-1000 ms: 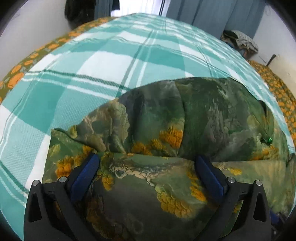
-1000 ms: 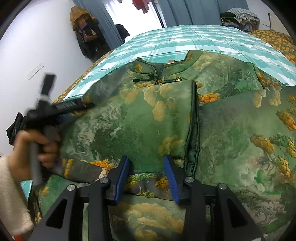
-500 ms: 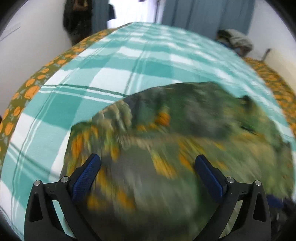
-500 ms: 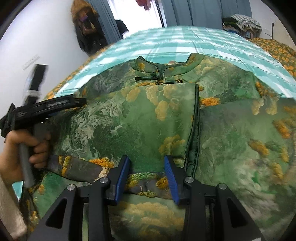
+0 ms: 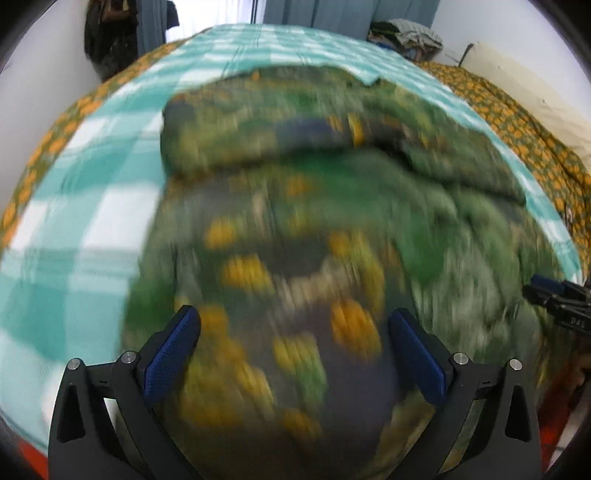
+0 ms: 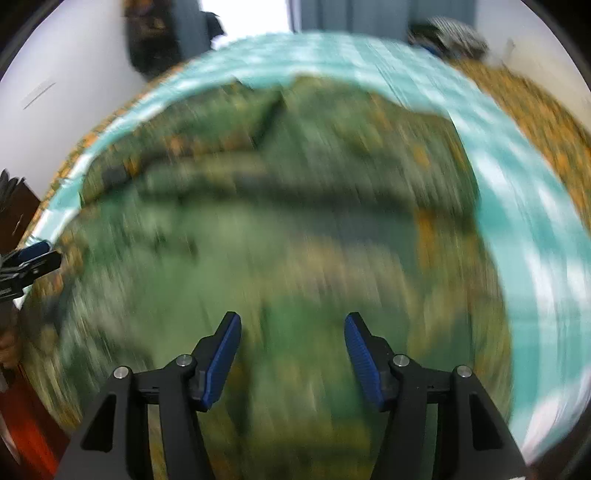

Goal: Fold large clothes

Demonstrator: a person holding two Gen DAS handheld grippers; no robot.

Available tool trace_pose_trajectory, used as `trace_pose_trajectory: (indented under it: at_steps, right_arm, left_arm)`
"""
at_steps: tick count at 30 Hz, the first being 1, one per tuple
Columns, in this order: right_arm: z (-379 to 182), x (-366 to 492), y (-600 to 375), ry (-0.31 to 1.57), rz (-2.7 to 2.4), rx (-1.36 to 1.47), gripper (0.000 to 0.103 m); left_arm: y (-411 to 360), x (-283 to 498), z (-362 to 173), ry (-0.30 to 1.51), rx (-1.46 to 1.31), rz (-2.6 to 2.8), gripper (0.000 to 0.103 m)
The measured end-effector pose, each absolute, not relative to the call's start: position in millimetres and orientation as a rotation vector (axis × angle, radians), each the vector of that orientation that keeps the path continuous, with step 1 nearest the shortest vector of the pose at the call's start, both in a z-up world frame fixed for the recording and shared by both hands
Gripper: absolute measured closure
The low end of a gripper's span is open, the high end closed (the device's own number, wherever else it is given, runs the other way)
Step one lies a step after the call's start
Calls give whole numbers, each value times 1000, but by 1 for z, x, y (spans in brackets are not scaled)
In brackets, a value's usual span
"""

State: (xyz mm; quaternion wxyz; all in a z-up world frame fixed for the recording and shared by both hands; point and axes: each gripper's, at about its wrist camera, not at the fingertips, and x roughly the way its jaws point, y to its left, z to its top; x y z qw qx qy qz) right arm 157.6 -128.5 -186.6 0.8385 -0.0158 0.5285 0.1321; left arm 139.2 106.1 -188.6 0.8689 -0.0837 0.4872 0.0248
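Note:
A green garment (image 5: 332,206) with orange flower print lies in folded layers on a teal plaid bedspread (image 5: 92,177); both views are smeared by motion. My left gripper (image 5: 291,317) hovers over its near part, jaws wide apart, open, with nothing pinched. In the right wrist view the same garment (image 6: 277,221) fills the middle. My right gripper (image 6: 291,317) is above it with its jaws opening; the blue pads (image 6: 221,354) stand apart and no cloth is pressed between them. Each gripper shows at the edge of the other's view: the right gripper (image 5: 554,299), the left gripper (image 6: 29,262).
An orange-flowered sheet (image 5: 517,122) borders the bedspread (image 6: 517,221) on both sides. Dark clothes (image 5: 110,40) hang on the wall at the far left. A pile of clothes (image 5: 406,33) sits beyond the bed's far end, before blue curtains.
Both cameras have swept back fast, so more of the garment and bed shows and the picture is blurred. The right jaws, narrow on a fold before, now stand much wider. The left jaws stay wide.

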Motion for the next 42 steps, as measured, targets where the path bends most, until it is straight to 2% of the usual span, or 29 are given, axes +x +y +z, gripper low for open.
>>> trace_pose_trajectory:
  at_steps: [4, 7, 42]
  right_arm:
    - [-197, 127, -131, 982, 248, -41, 42]
    - [-200, 133, -120, 975, 229, -123, 40]
    - [-204, 130, -118, 930, 224, -140, 39]
  left_arm:
    - [90, 138, -189, 991, -56, 81, 1]
    - [98, 144, -195, 997, -115, 53, 1]
    - [96, 138, -199, 952, -88, 49, 1]
